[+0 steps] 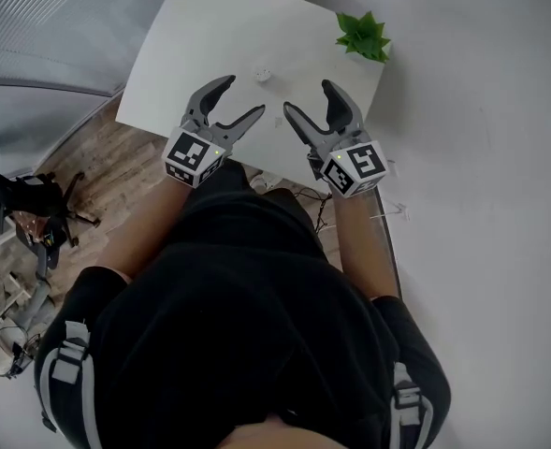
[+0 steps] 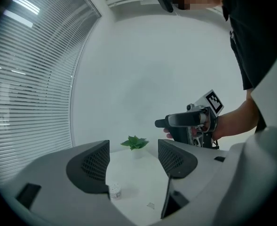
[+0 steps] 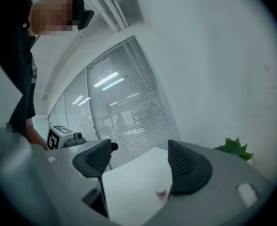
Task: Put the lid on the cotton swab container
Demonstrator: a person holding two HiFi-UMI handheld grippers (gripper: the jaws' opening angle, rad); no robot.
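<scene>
readable text — none | labels, numbers, signs — none

I see a white rectangular tabletop (image 1: 210, 45). A small cotton swab container (image 1: 263, 74) stands upright on it, roughly mid-surface. A small green plant (image 1: 364, 36) sits at the far right corner, well apart from the container. Nearer my side lies a tiny flat pale piece (image 2: 150, 205); I cannot tell what it is.
</scene>
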